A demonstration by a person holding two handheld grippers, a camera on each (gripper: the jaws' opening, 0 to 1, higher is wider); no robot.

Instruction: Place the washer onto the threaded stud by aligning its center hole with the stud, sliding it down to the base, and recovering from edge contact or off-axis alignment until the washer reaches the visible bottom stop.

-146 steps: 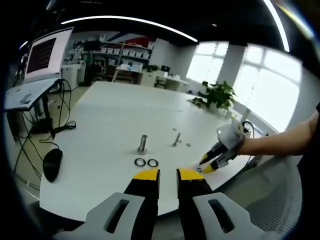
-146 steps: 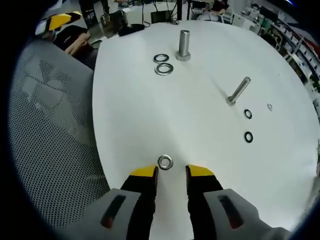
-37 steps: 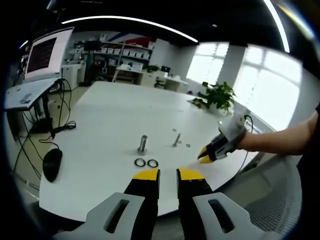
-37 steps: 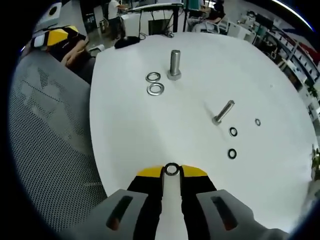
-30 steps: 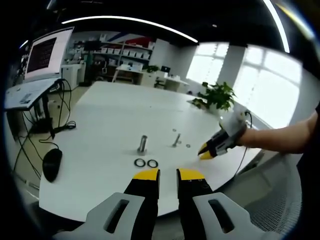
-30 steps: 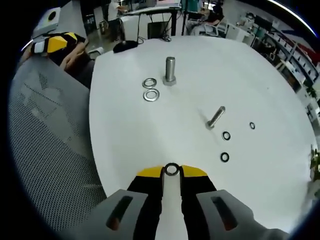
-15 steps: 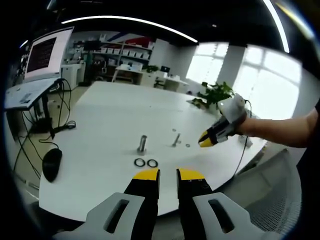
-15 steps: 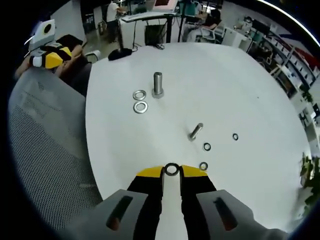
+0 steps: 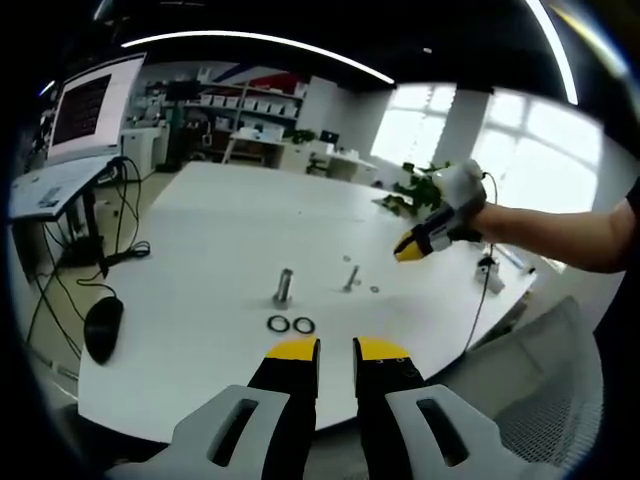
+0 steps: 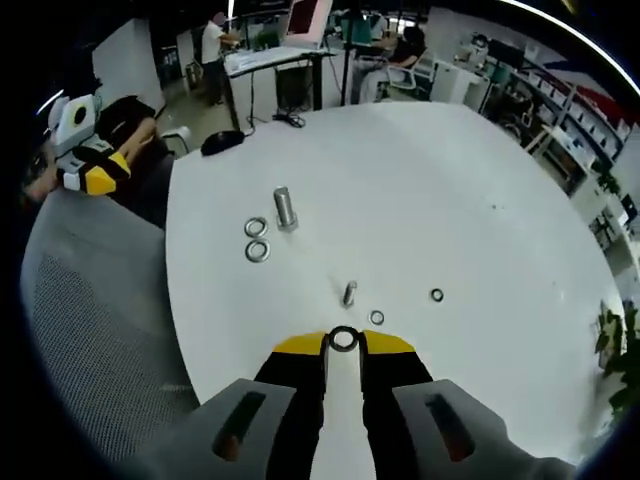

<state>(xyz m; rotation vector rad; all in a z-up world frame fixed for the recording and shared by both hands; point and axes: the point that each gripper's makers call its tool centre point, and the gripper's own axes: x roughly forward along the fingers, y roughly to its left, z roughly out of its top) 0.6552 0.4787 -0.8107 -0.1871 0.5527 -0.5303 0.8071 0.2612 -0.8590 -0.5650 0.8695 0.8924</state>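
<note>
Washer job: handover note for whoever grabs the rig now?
Right claw: shut on the washer, raised above the white table, near the small stud.
Left claw: jaws slightly apart, holding nothing, at the table's near edge.
Large stud stands upright with two loose washers beside it; two small washers lie near the small stud.
Done: washer picked.
Left: align the hole over a stud, slide down to the base.

Bright window (image 9: 545, 170) glare, sharp centre, edges bent by fisheye
</note>
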